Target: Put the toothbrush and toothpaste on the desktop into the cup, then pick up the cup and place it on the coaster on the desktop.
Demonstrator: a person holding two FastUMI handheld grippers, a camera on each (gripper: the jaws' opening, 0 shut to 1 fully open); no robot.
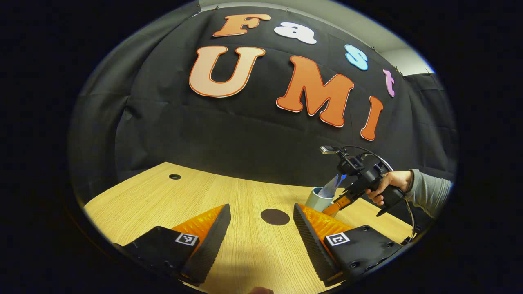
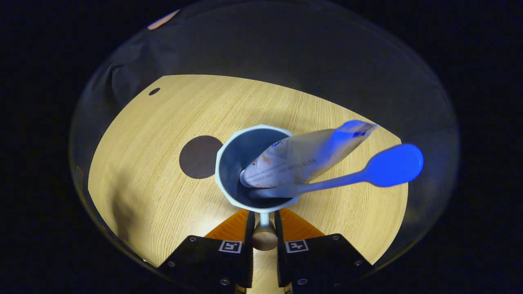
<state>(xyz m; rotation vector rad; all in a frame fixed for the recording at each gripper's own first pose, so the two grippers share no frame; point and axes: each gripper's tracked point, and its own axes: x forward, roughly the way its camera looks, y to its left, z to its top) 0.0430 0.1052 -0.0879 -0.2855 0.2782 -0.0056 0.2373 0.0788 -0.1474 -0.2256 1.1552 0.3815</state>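
A pale blue cup (image 2: 233, 163) stands on the wooden desktop, holding a white-and-blue toothpaste tube (image 2: 302, 157) and a blue toothbrush (image 2: 380, 167), both leaning to the right. My right gripper (image 2: 263, 224) is shut on the cup's handle (image 2: 264, 234). A dark round coaster (image 2: 198, 157) lies just left of the cup. In the left gripper view the cup (image 1: 319, 199) stands at the right, the right gripper (image 1: 341, 202) grips it, and the coaster (image 1: 275, 217) lies in front of it. My left gripper (image 1: 261, 222) hovers open above the desktop, nothing between its fingers.
The wooden desktop (image 1: 163, 196) has a small cable hole (image 1: 175, 177) at its far left. A person's hand (image 1: 388, 185) with a grey sleeve holds the right gripper. Black cloth closes off the back of the booth.
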